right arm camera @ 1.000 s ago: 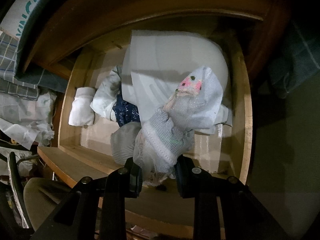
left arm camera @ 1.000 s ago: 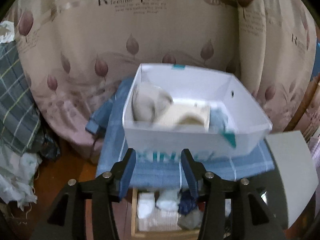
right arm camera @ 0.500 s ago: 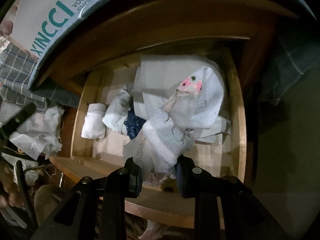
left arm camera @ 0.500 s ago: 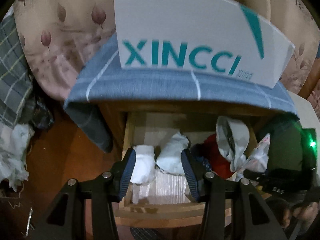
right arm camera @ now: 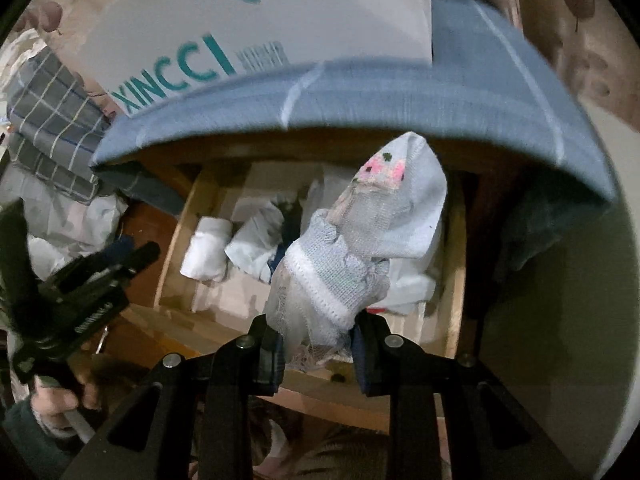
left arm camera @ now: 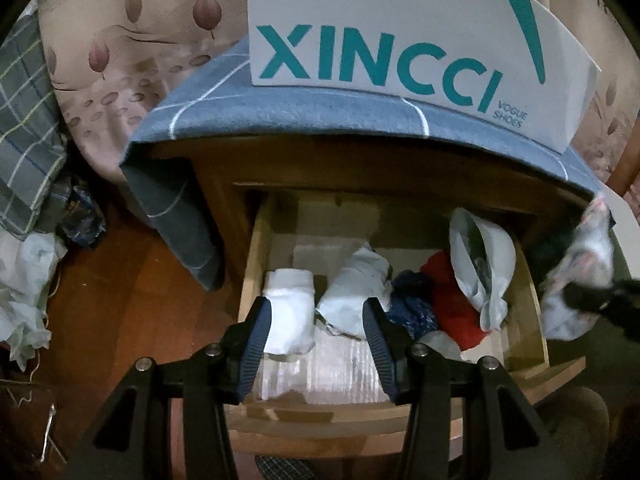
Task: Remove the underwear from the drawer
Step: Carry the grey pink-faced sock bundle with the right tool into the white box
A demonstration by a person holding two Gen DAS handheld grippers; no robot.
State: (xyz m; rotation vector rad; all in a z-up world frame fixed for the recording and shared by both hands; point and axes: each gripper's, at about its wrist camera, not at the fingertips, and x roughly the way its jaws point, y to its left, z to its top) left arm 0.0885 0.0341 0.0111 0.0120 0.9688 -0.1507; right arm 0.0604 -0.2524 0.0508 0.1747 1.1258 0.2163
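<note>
1. A checked grey cloth [left arm camera: 24, 128] hangs at the far left of the left wrist view, cut off by the edge of the picture; pale crumpled fabric below it is too dim to name.
2. The left gripper [left arm camera: 316, 340] hovers over the front of the open wooden drawer [left arm camera: 532, 300], its two dark blue fingers [left arm camera: 256, 328] spread wide apart with nothing between them.
3. Behind those fingers, in the drawer, lie a rolled white bundle [left arm camera: 290, 316], a crumpled pale bundle [left arm camera: 356, 288], a dark blue patterned piece [left arm camera: 412, 300], a red piece [left arm camera: 452, 300] and a pale grey bag-like piece [left arm camera: 480, 264] standing on end. What each garment is cannot be told.
4. Above the drawer, a blue cloth [left arm camera: 320, 112] with white lines covers the cabinet top, and a white shoe box [left arm camera: 400, 20] with teal letters sits on it. The top of the box is cut off.
5. At the right edge, the underwear [left arm camera: 580, 272] hangs blurred, outside the drawer's right wall.
6. In the right wrist view, the right gripper [right arm camera: 318, 344] is clamped on the underwear [right arm camera: 360, 248], a pale blue-grey knit piece with a white band and a pink patch.
7. Its long axis runs from the gripper up and to the right, the pink end farthest from the fingers, held above the drawer. Its lower end is hidden between the fingers.
</note>
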